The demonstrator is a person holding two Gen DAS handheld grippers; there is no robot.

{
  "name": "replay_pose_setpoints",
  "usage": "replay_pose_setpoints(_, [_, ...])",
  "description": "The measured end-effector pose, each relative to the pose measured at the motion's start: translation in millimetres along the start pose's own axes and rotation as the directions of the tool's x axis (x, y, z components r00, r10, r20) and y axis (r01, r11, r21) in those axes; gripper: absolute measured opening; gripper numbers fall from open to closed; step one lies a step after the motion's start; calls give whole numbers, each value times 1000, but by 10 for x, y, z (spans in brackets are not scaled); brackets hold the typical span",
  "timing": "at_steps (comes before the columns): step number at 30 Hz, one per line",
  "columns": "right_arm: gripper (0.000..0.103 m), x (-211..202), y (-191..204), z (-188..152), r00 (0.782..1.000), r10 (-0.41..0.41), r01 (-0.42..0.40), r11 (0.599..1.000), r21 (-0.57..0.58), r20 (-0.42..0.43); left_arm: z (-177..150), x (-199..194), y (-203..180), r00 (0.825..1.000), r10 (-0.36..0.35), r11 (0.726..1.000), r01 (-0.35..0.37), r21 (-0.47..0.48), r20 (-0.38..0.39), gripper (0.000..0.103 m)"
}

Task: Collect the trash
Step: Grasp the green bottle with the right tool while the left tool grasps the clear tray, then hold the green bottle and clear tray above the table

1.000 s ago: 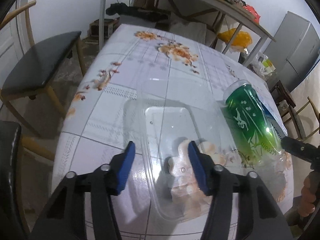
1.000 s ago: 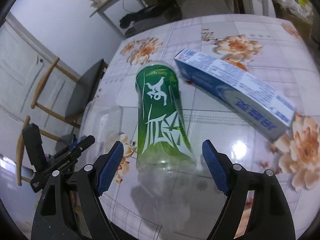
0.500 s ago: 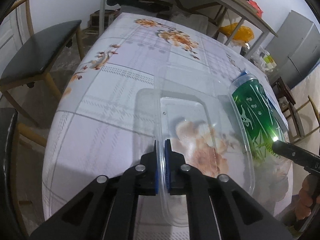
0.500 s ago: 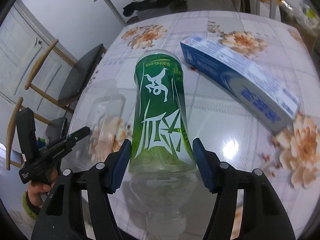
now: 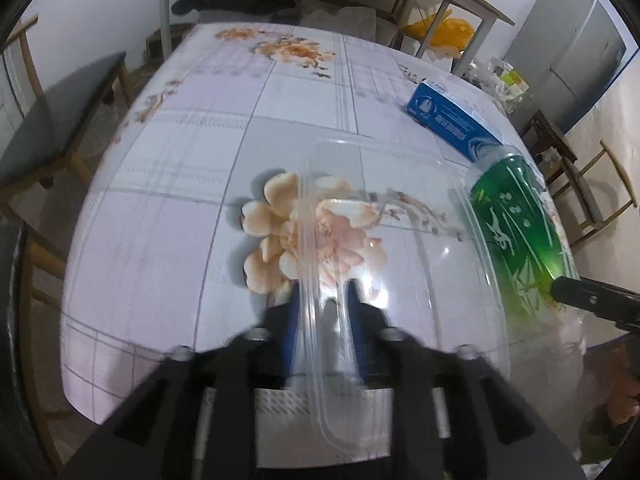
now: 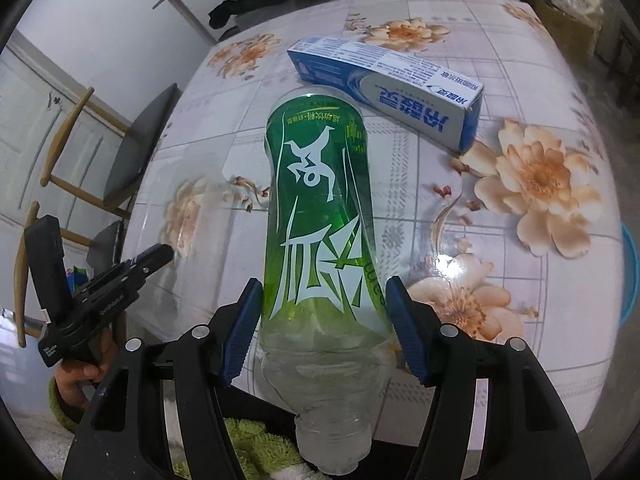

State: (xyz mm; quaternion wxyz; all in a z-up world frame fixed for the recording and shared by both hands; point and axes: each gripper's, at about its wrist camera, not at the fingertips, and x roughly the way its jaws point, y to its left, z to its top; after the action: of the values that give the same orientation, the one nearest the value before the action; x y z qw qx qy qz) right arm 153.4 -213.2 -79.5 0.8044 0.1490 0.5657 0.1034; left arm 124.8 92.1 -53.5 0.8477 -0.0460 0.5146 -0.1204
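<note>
Grabbing stage, both hands busy. Right gripper (image 6: 322, 328) has its blue pads pressed on the flanks of the green bottle (image 6: 320, 208), low on the label; the bottle sits lengthwise along the jaws, neck end toward the camera and poking past the desk (image 6: 520, 80) edge, base pointing away. Looks pinched, lightly.

Left gripper (image 5: 324, 320) straddles the near rim of the clear plastic tray (image 5: 400, 248). Its jaws are opening right now with the rim between them, and the view is blurred, so I can't confirm the pads press on it. Judgement: this grip is unsettled, may slip.

Blue toothpaste box (image 6: 384, 92) lies flat on the desk just beyond the bottle's far end, untouched, likely next pickup.

Next move needs: re-close on the tray rim, firm but not crushing, then carry both pieces off to a bin. No bin confirmed in view; a blue rim (image 6: 630, 276) at the desk's right edge might be one.

Tray: thin, see-through, rectangular, flimsy, flower print showing through. Bottle: empty, clear, green label, waisted, cap end unclear.
</note>
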Motion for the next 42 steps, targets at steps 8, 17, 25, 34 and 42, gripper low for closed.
replay_pose_setpoints(8, [69,54,76,39,1000,1,-2,1000,6,8,106,100,-67,997,70,996,-71,63,13,34])
replay_pose_setpoints(17, [70,214,116,74,999,-53,53,999,8,-9,105,153,-70,996,88,993,-88,73,8,34])
replay_pose_setpoints(25, [70,286,118,68,998,-63,63,998,14,-22,100,155,-66,996,89,993,-89,73,10,34])
replay_pose_setpoints(34, [70,298,131,78,997,-69,69,997,13,-23,90,133,-50,995,98,993,-97,73,0,34])
replay_pose_setpoints(42, [70,328,144,65,995,-95,96,995,15,-23,66,133,-103,991,135,986,-135,95,0,34])
